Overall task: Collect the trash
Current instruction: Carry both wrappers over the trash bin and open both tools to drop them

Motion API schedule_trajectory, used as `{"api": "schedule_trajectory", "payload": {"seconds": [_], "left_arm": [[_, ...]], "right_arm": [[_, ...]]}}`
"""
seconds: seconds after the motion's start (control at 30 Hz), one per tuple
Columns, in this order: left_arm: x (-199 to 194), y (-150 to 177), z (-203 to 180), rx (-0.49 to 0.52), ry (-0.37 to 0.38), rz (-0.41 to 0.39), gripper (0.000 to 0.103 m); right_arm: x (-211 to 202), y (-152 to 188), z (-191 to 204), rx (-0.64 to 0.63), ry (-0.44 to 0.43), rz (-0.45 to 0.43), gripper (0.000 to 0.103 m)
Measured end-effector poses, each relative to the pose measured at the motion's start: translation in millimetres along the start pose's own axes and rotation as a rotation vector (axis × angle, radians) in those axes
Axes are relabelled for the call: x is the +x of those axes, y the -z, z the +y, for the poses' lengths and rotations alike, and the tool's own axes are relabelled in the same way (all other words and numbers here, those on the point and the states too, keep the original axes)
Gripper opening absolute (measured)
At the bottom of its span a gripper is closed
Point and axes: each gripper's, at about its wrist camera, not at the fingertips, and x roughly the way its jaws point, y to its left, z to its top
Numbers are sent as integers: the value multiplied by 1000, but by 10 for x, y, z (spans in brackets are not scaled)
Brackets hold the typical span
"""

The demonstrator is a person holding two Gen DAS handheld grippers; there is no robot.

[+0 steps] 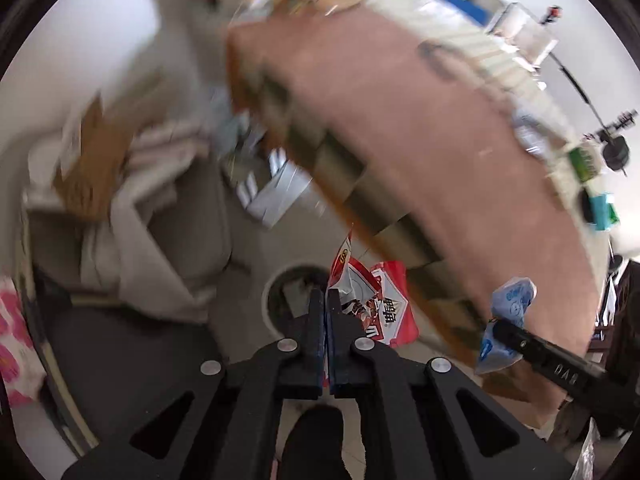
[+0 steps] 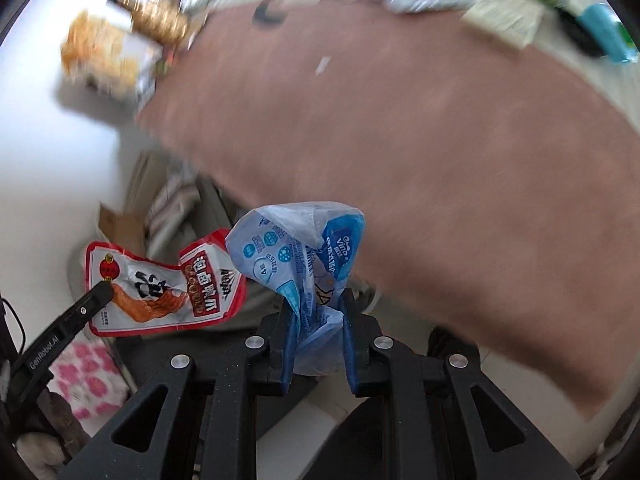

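Observation:
My left gripper (image 1: pixel 325 298) is shut on a red and white snack wrapper (image 1: pixel 376 304), which hangs off the table's edge above a round bin (image 1: pixel 276 284) on the floor. The same red wrapper (image 2: pixel 160 284) shows at the lower left of the right wrist view, pinched by the left gripper's fingers (image 2: pixel 96 294). My right gripper (image 2: pixel 318 300) is shut on a crumpled pale blue plastic wrapper (image 2: pixel 296 248), held over the edge of the brown table (image 2: pixel 440 152). The blue wrapper (image 1: pixel 510 304) also appears at the right of the left wrist view.
Both views are blurred. More packets and boxes (image 2: pixel 500 12) lie along the table's far side, with a green carton (image 1: pixel 584 164) and a teal one (image 1: pixel 604 212). Cardboard (image 1: pixel 92 164) and grey cushions (image 1: pixel 160 220) crowd the floor to the left. A pink flowered pack (image 2: pixel 92 380) lies low.

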Motion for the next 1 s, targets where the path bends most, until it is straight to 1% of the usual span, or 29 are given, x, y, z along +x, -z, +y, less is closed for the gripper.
{"api": "schedule_trajectory", "payload": {"seconds": [0.03, 0.07, 0.13, 0.17, 0.2, 0.23, 0.27, 0.3, 0.33, 0.37, 0.43, 0.47, 0.5, 0.53, 0.57, 0.6, 0.63, 0.7, 0.73, 0.77, 0.8, 0.87, 0.9, 0.93, 1.0], "left_arm": [[162, 48, 104, -24, 1, 20, 0], [440, 120, 253, -59, 4, 50, 0], [790, 202, 429, -101, 8, 85, 0], [1124, 266, 553, -132, 18, 114, 0], [1293, 300, 618, -148, 25, 128, 0], [1521, 337, 681, -166, 28, 146, 0], [1783, 382, 744, -181, 40, 166, 0], [2047, 431, 804, -196, 43, 183, 1], [2265, 472, 849, -210, 51, 198, 4], [2515, 516, 890, -225, 69, 215, 6], [3054, 618, 943, -242, 82, 255, 8], [3196, 651, 962, -242, 85, 266, 8], [3460, 712, 991, -246, 82, 290, 8], [3589, 741, 1012, -250, 81, 300, 8], [3825, 810, 1047, -260, 75, 318, 8], [3941, 845, 1068, -260, 73, 329, 8], [4075, 888, 1089, -257, 67, 335, 12], [4235, 946, 1131, -253, 50, 331, 38], [4306, 969, 1166, -253, 39, 323, 75], [4351, 996, 1204, -254, 24, 316, 99], [4342, 1023, 1242, -255, 22, 310, 101], [4360, 1061, 1283, -253, -1, 309, 101], [4358, 1089, 1305, -254, -21, 310, 101], [4337, 1109, 1314, -252, -36, 304, 101], [4271, 1169, 1322, -240, -83, 287, 101]], "right_arm": [[222, 83, 76, -23, 24, 18, 21], [421, 142, 117, -40, 43, 30, 20], [790, 229, 171, -68, 64, 57, 20], [1077, 297, 183, -82, 88, 74, 21], [1267, 325, 170, -84, 89, 87, 21], [1545, 376, 159, -93, 101, 103, 21], [1718, 395, 135, -99, 113, 108, 21], [1980, 428, 101, -108, 119, 116, 21], [2252, 460, 75, -120, 127, 122, 21], [2420, 476, 63, -134, 142, 125, 21], [2929, 478, -7, -158, 155, 133, 21], [3102, 480, -46, -167, 164, 140, 21], [3293, 484, -104, -170, 164, 146, 21], [3469, 494, -145, -177, 166, 151, 22], [3712, 504, -205, -189, 178, 163, 22], [3869, 511, -256, -189, 182, 169, 22], [4062, 519, -314, -192, 191, 185, 23], [4294, 553, -414, -194, 198, 205, 28], [4396, 581, -470, -203, 204, 211, 35], [4460, 581, -472, -209, 208, 213, 49], [4525, 596, -500, -214, 203, 214, 57], [4623, 597, -527, -232, 202, 216, 91], [4662, 597, -512, -242, 209, 215, 95], [4723, 575, -474, -249, 219, 211, 97], [4698, 593, -483, -260, 257, 203, 98]]}}
